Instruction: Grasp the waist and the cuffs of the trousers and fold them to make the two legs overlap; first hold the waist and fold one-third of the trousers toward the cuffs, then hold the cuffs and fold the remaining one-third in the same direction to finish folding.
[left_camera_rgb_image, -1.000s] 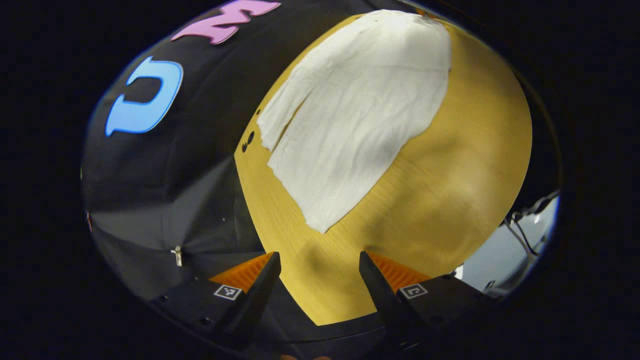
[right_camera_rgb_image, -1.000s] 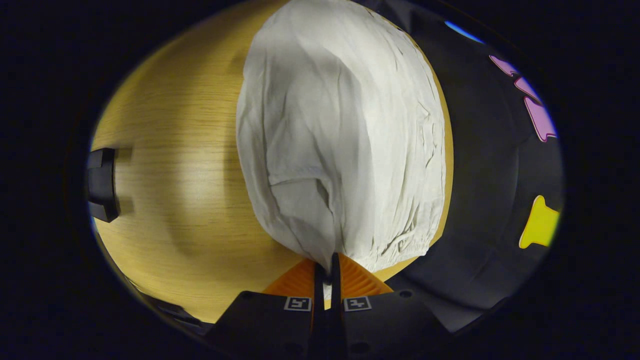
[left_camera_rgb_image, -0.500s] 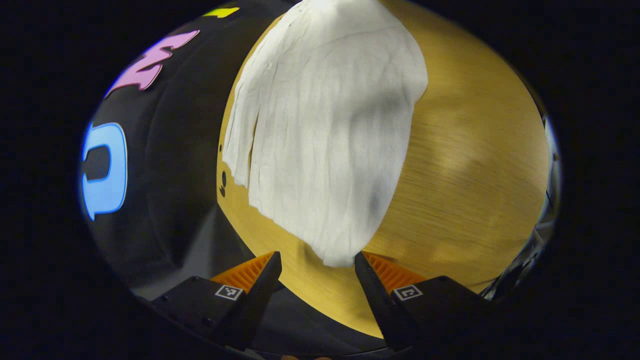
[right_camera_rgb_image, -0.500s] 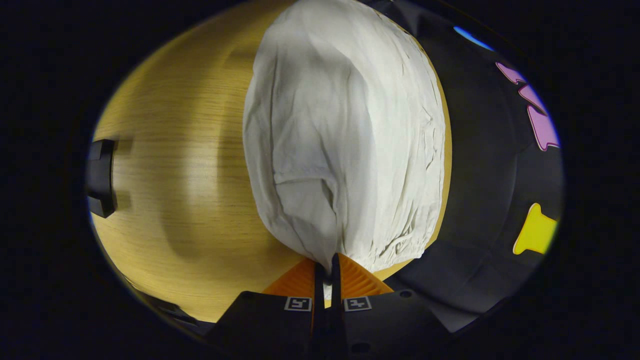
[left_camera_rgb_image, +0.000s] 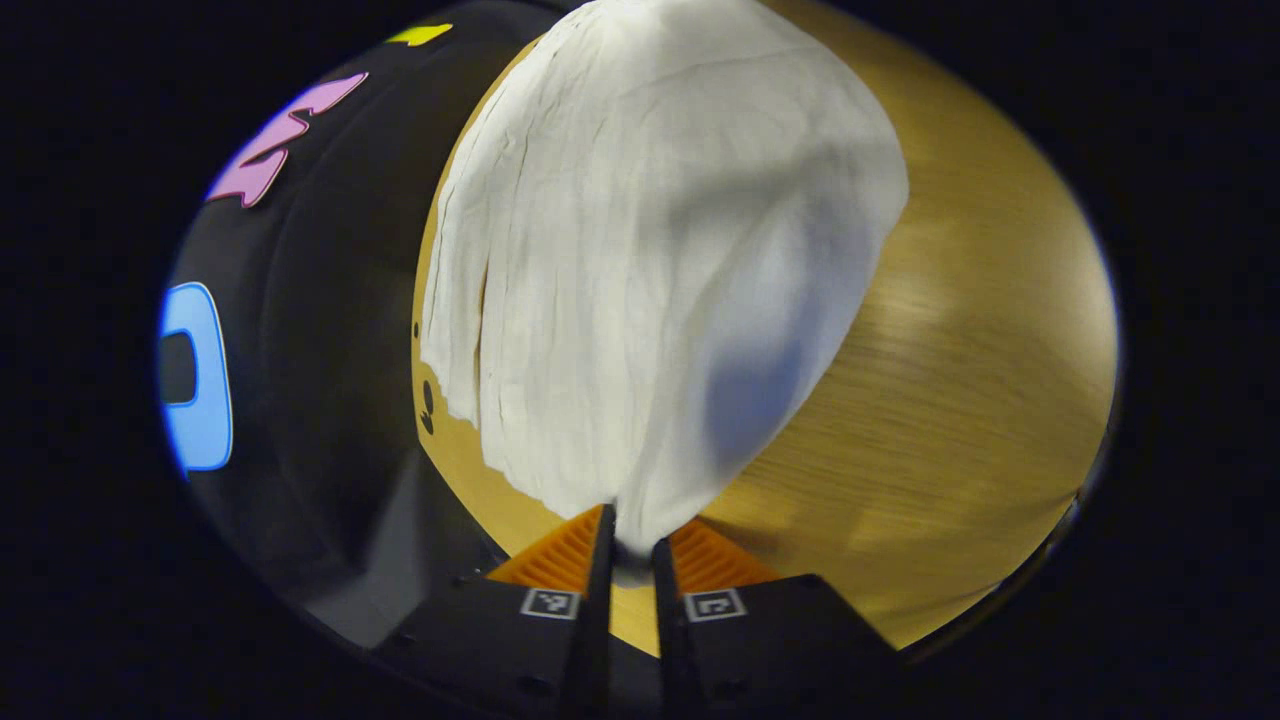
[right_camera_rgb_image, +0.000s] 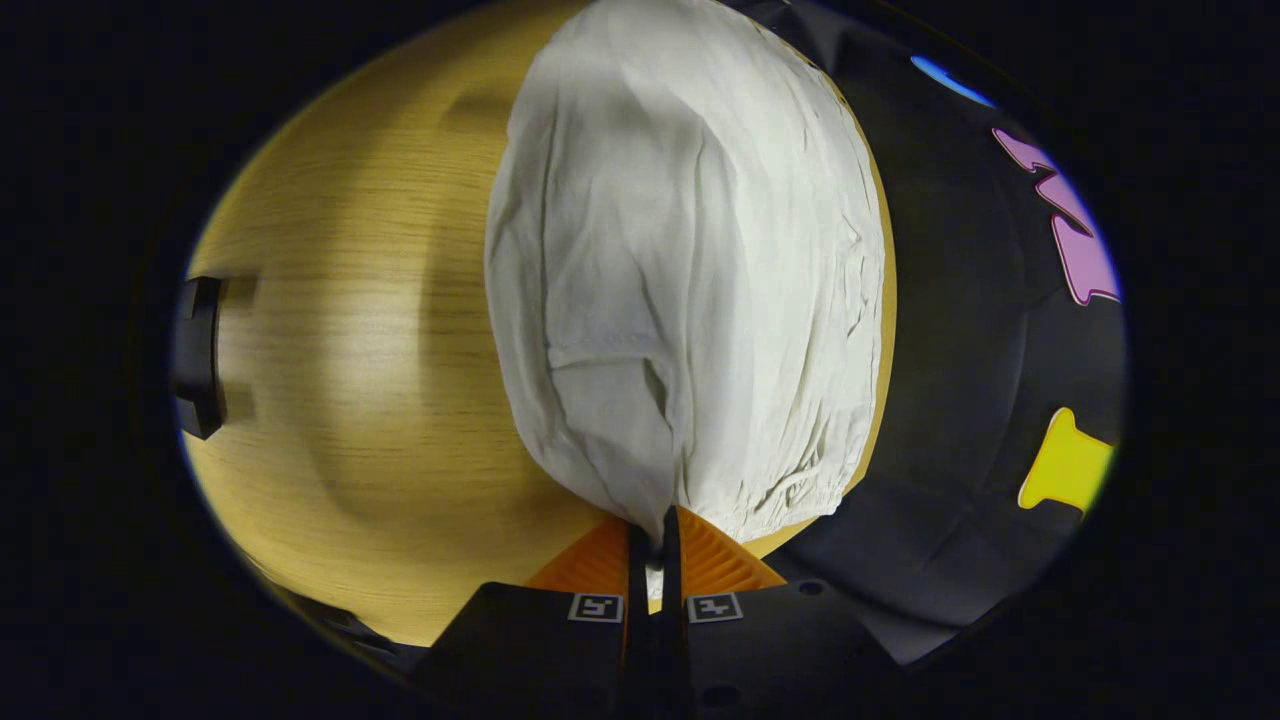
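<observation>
Trousers (left_camera_rgb_image: 640, 260) of pale, creased cloth lay spread on the wooden table (left_camera_rgb_image: 960, 380) in the left gripper view, reaching away from the camera toward the far edge. Their nearest corner, at the cuff end, ran down to a point right between the fingers of the left gripper (left_camera_rgb_image: 628, 545). Those fingers stood drawn close together with the cloth tip pinched between them, so the gripper was clamped on the trousers. The gripper pointed forward and low over the tabletop, near the table's left edge, where the black booth wall (left_camera_rgb_image: 330, 300) hung beside it.

In the right gripper view the trousers (right_camera_rgb_image: 690, 280) again stretched away over the table (right_camera_rgb_image: 350, 330), this time with the gathered waistband at the near end. A fold of that end was caught between the fingers of the right gripper (right_camera_rgb_image: 652, 535), which were pressed together on the fabric. The gripper sat low at the table's right edge. A dark fitting (right_camera_rgb_image: 198, 355) showed at the far left.
</observation>
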